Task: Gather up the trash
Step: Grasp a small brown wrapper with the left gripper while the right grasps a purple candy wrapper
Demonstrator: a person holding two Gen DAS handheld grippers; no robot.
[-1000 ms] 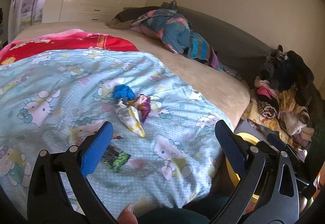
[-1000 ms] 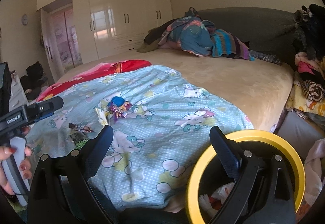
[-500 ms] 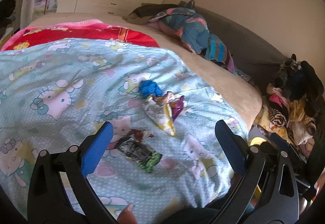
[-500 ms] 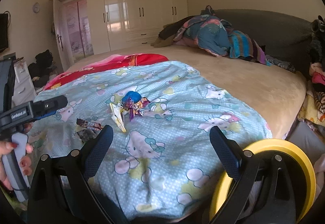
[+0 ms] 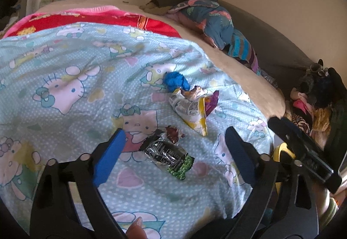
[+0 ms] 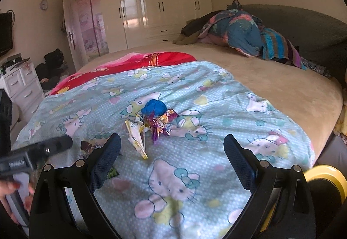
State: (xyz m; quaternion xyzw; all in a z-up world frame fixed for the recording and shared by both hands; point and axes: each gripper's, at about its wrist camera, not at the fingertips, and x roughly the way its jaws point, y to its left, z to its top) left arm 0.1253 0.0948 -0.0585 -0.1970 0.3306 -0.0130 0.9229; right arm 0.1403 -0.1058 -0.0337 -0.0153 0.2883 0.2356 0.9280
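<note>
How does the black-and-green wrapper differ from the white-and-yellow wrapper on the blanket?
The black-and-green wrapper is dark and lies between the open left gripper fingers, untouched; the white-and-yellow wrapper is pale, lies farther off by the blue wad, and tapers to a point. Both are crumpled and lie loose on the blanket.

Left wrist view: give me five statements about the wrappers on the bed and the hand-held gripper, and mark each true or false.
1. The black and green wrapper lies between the left hand-held gripper's fingers. True.
2. The pads press on that wrapper. False: they stand apart from it.
3. The blue crumpled piece lies beyond the white and yellow packet. True.
4. The wrappers lie on the red blanket. False: on the light blue cartoon-cat cover.
5. The yellow-rimmed bin stands on the bed. False: beside it.
</note>
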